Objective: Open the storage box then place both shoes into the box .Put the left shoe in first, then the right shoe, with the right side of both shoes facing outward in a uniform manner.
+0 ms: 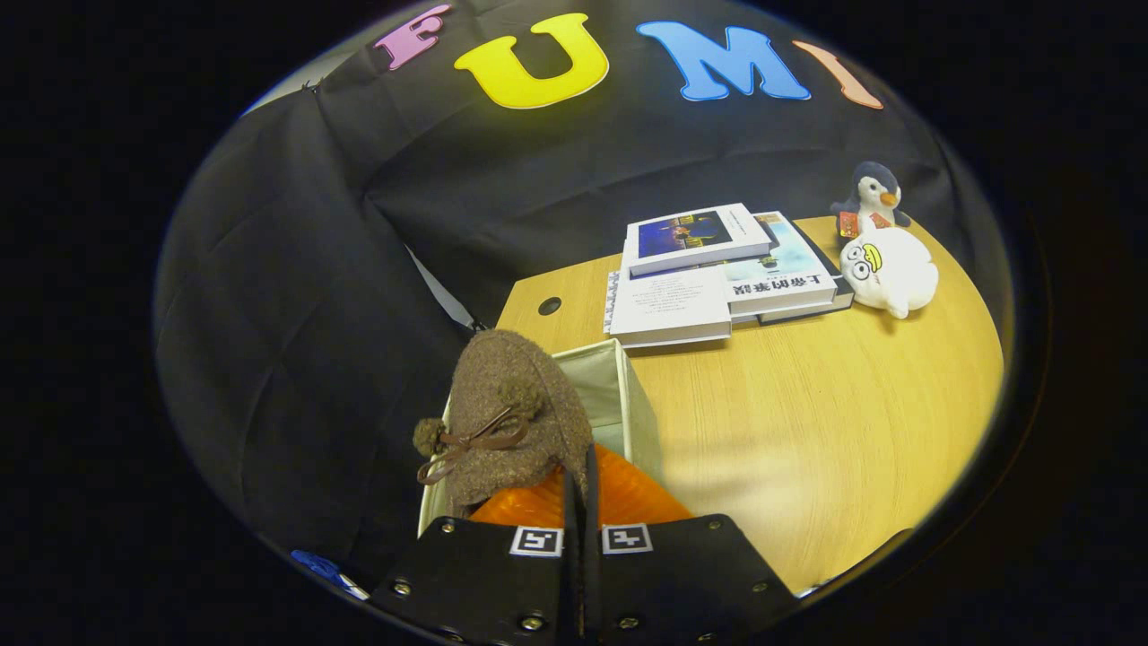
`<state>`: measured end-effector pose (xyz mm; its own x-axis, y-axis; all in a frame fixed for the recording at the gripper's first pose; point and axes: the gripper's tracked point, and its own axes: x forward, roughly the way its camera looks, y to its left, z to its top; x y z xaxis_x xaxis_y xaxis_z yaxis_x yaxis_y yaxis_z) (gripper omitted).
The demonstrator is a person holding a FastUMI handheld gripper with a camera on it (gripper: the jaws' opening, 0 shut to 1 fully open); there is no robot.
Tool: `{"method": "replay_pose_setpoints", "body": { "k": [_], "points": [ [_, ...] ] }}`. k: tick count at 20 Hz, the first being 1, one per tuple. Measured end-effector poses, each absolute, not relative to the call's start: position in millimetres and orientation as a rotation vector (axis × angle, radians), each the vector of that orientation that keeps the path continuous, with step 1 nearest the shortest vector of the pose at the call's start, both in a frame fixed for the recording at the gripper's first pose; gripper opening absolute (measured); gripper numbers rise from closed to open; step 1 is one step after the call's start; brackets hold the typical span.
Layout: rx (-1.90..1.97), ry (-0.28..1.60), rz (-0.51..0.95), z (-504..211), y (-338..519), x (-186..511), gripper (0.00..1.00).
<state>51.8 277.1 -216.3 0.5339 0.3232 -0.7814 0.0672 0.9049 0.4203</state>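
One shoe (511, 422) is hanging from your gripper (581, 502) right now, a brown felt slipper-style piece with a thin bow and two pom-poms, and you are carrying it toe-away so it is rising just ahead of the fingers. The fingers are pressed nearly together, pinching what looks like the edge of the shoe's collar between them, with the orange lining (619, 498) bulging out to either side; gripping by that thin rim is probably what is letting so narrow a closing hold a bulky, soft shoe. Directly under and just beyond the shoe, the storage box (619, 395) is sitting open, its pale fabric walls showing around the shoe's toe, so you are holding the shoe over the opening, judging by the overlap, ready to lower it in. Whether this is the left or the right shoe is not something you can tell from here, and the box's inside is hidden behind the shoe. Well beyond the fingers and off to their right on the wooden table (807, 422), a stack of books (717, 269) and two plush toys (883, 256) are lying well apart from the box, out of your path.
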Motion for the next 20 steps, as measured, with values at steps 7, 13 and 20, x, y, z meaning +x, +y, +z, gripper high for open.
{"method": "replay_pose_setpoints", "body": {
  "k": [7,13,20],
  "points": [
    [0.411,1.039,0.136,-240.2,282.3,41.7,0.11],
    [0.375,0.897,0.187,-196.8,265.7,52.4,0.98],
    [0.273,0.693,0.223,-129.4,188.6,55.6,0.98]
  ]
}}
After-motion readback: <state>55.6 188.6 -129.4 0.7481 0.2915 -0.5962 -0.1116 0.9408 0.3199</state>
